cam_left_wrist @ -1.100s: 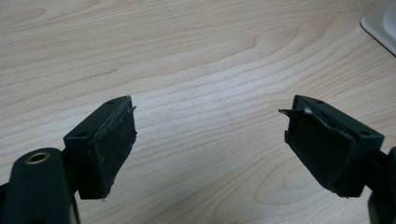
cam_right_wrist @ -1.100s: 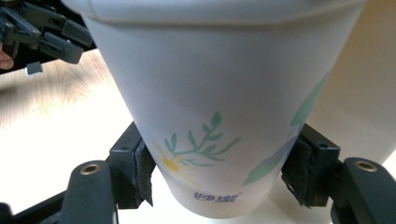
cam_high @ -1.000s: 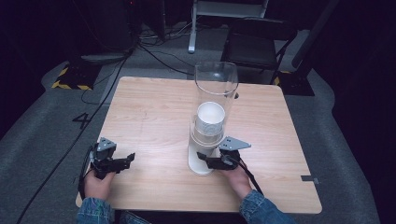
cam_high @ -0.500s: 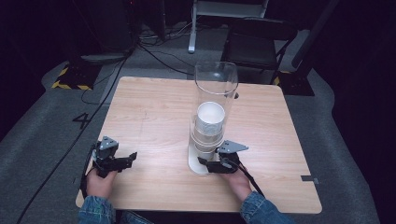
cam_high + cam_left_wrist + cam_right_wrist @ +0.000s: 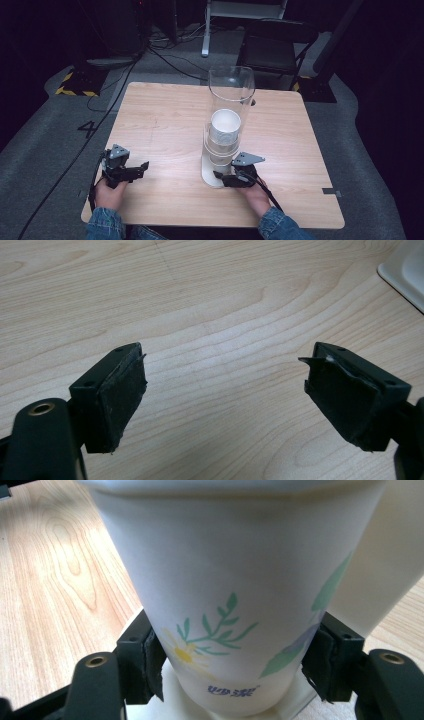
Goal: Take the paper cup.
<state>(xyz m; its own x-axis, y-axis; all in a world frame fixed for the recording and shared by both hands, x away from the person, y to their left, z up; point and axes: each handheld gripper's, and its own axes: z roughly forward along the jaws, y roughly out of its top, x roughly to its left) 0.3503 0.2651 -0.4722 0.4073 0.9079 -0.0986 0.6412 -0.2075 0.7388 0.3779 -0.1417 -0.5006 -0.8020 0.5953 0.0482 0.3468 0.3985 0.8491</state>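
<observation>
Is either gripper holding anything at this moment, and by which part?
The right gripper clamps the lowest paper cup of the stack, low on its wall near the base. The left gripper holds nothing, jaws apart over the table.

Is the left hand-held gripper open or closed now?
Open. The left hand-held gripper has its jaws wide apart, with only bare wooden table between them.

Matt paper cup (image 5: 225,605) (flower-printed) on pale wood-grain table (image 5: 160,125).
</observation>
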